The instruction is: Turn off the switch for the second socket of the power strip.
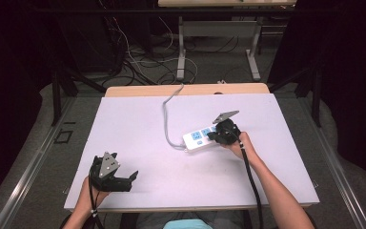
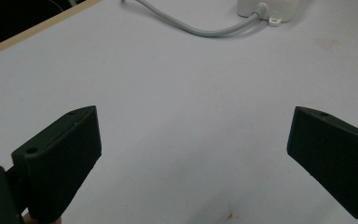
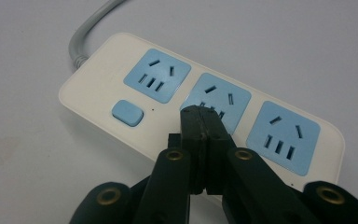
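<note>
- Your right gripper point(image 3: 204, 122) has its jaws pressed flat together with nothing between them, tips sitting right over the middle socket of the power strip point(image 3: 200, 107).
- The strip is white with three light-blue socket faces and a blue rocker switch point(image 3: 127, 113) near the cord end. No brand name or lettering I can read anywhere on it.
- From the high view, the power strip point(image 1: 201, 137) lies a bit right of the table's point(image 1: 143, 124) centre, angled, with its grey cord point(image 1: 167, 114) looping off toward the far edge.
- Your left gripper point(image 1: 132, 177) rests near the front left corner, well apart from the strip, jaws spread wide and holding nothing.
</note>
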A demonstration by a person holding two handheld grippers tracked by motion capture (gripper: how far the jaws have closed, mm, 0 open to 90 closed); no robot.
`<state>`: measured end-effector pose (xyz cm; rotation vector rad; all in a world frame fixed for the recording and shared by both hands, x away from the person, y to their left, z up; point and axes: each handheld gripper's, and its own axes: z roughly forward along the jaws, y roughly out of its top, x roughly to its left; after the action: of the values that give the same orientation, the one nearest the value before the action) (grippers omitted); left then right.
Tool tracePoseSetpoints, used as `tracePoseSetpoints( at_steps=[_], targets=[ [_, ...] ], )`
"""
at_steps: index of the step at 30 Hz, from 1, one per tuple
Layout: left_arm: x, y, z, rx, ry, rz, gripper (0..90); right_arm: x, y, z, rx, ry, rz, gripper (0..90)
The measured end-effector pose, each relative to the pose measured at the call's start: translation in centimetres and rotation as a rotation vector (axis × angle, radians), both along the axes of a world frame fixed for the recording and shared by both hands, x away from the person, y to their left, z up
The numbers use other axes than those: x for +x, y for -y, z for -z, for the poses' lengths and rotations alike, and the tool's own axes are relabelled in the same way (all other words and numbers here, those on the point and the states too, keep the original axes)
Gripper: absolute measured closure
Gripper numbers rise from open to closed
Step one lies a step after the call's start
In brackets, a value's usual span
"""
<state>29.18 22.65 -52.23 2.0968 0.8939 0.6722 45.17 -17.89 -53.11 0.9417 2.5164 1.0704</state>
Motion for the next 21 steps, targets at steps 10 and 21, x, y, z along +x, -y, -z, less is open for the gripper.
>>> tracePoseSetpoints(
  at_steps=[10,21],
  targets=[
    [-0.05,0.04,-0.01,0.004,0.003,-0.001,2.8,-0.09,0.03,0.17,0.027,-0.004,0.021,90.0],
    [0.00,0.03,0.01,0.012,0.006,-0.007,2.9,0.03,0.11,0.25,0.016,0.011,0.036,90.0]
  ],
)
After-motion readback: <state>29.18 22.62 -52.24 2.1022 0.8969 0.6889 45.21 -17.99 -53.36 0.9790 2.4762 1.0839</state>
